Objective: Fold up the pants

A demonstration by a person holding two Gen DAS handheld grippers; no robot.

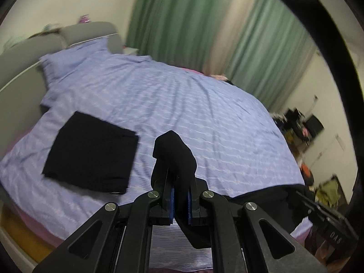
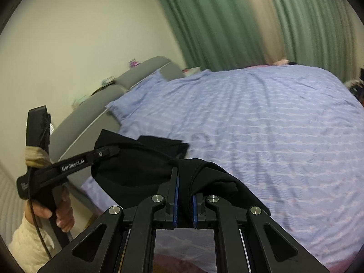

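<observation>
Both grippers hold black pants above a bed with a light purple striped sheet. My left gripper is shut on a bunch of the black pants, which stick up past the fingertips and hang below. My right gripper is shut on the same black pants, which stretch left to the left gripper held in a hand. A separate folded black garment lies flat on the sheet to the left; its edge also shows in the right wrist view.
A grey padded headboard runs along the bed's left side. Green curtains hang behind the bed. A pillow lies at the head. Clutter and dark furniture stand at the right by the wall.
</observation>
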